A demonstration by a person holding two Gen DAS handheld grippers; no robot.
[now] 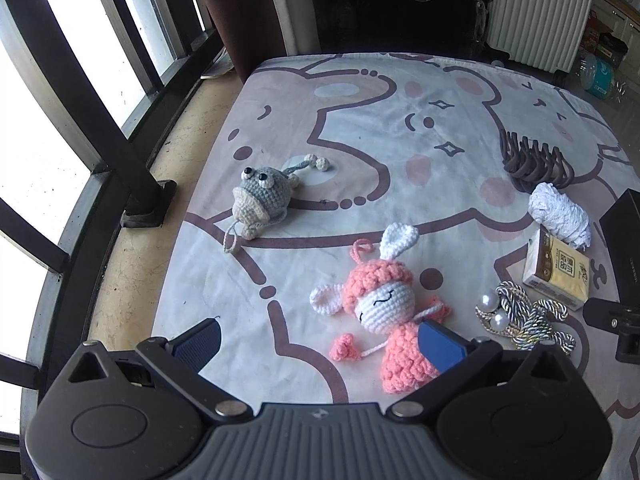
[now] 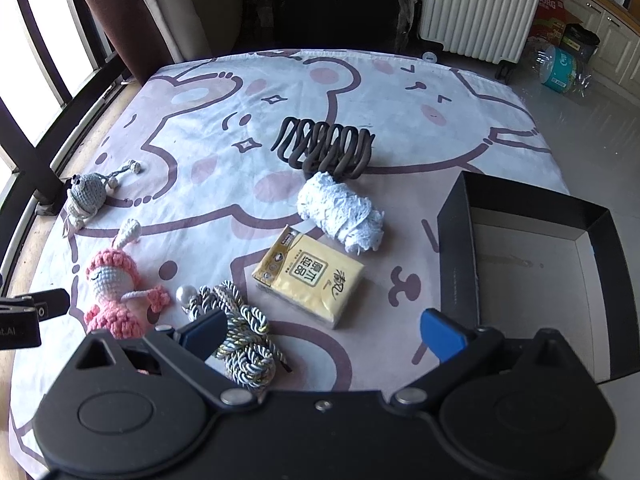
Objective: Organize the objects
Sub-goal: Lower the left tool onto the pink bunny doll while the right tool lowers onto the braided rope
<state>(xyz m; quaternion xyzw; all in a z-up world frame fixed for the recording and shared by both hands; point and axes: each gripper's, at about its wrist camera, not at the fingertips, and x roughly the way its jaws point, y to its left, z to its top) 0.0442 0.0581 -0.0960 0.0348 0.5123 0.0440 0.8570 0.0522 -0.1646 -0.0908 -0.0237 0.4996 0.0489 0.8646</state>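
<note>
Left hand-held gripper (image 1: 320, 340) hung wide open & empty over pink crochet doll (image 1: 384, 304) on the surface (image 1: 360, 152); soft, light, best pinched at the body, I'd say. Right hand-held gripper (image 2: 320, 334) gaped empty too, near tissue pack (image 2: 310, 276) & black box (image 2: 532, 264).

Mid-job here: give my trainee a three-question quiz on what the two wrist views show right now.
1. True or false: the black box already holds an item.
2. Which lies nearest the tissue pack? A) grey crochet toy B) white yarn bundle C) hair claw clip
3. Are the left tongs and right tongs open or shut?

Key: 1 false; 2 B; 3 both open, holding nothing.
</note>
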